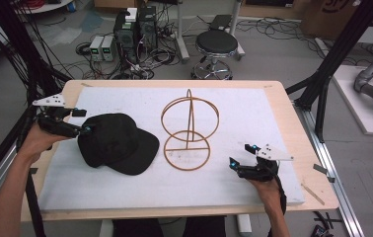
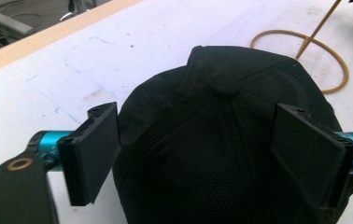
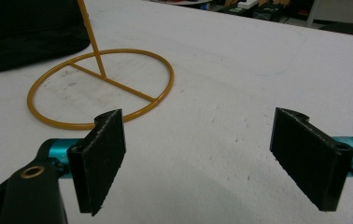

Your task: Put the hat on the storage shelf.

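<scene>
Black cap [image 2: 226,140] sits between the left gripper's [image 2: 212,156] open jaws.

A black stool [image 1: 216,45] and computer towers [image 1: 136,28] (amid tangled cables) stand beyond the table [image 1: 293,123].

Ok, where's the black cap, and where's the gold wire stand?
black cap [image 1: 115,140], high view, top of its crown.
gold wire stand [image 1: 187,168], high view, front rim of its base ring.
</scene>
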